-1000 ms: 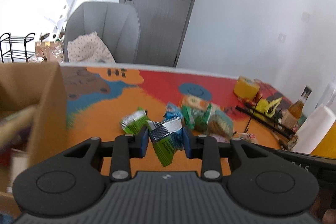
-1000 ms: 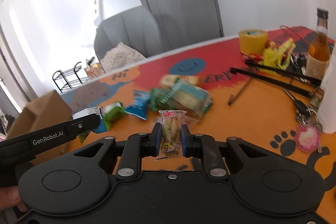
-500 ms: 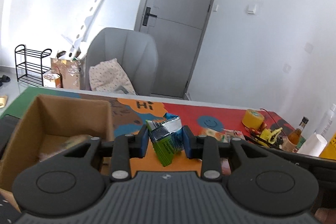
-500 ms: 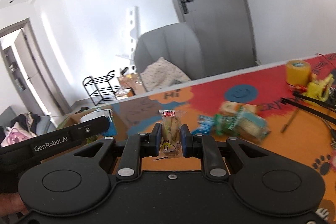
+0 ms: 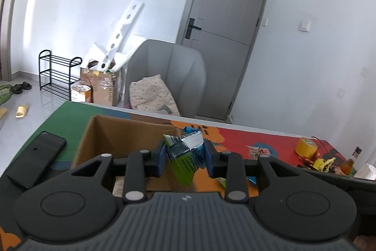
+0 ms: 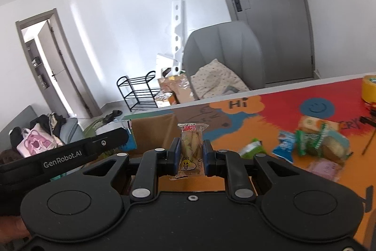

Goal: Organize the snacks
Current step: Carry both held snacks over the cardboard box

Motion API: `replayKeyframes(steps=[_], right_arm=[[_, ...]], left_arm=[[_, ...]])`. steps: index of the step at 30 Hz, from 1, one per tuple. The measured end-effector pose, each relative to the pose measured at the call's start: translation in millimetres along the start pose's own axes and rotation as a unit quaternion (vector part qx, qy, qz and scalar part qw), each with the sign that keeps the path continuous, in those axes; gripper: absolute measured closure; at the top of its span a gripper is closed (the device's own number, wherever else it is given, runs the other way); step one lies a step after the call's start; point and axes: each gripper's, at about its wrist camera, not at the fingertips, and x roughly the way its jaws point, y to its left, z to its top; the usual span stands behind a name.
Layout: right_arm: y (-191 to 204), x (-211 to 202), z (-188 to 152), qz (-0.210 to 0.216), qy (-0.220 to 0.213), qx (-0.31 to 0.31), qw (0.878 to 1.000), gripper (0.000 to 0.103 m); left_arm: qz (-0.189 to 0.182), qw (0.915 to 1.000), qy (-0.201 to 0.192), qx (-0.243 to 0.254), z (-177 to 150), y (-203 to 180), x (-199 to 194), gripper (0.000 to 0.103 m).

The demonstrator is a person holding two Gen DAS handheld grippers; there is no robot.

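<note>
Landmark for this entry: the cardboard box (image 5: 122,138) at the green end of the table mat (image 5: 270,140).

Left gripper (image 5: 185,158): my jaws are pinched narrow on a green-and-silver snack packet (image 5: 185,157). It sits crumpled and tilted between the blue pads, lower end hanging free. The packet is level with the box's right-hand wall, at the near right corner of the opening. I judge I hold it by its upper part so the loose end can drop in first.

Right gripper (image 6: 189,154): jaws closed narrow on a clear-wrapped snack (image 6: 191,149) with a cartoon bear printed low on the wrapper. It stands upright, gripped at mid-height, red label on top. From this view it is on the near side of the box, in line with the box's right end, not yet over the opening. The left tong's black arm (image 6: 70,154) crosses to its left, so both loads are converging on the same box; I judge they go in one after the other to avoid a clash.

Remaining snacks (image 6: 315,142) lie in a loose pile on the orange part of the mat, well to the right of the box. A dark phone (image 5: 35,157) lies flat on the green mat just left of the box. A yellow tape roll (image 5: 305,146) sits far right of it.

Inside the box: contents mostly hidden by my gripper body; cannot say how full.
</note>
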Motion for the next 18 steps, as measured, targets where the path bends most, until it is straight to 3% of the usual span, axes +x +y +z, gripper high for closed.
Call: replayKeyframes(steps=[18], right_arm=[[51.8,35.9,-4.6,0.039,0.030,-0.022,0.999,0.085]], left_arm=[[0.031,0.9991,0.007,-0.029,-2.5,53.5,-1.2,0.071]])
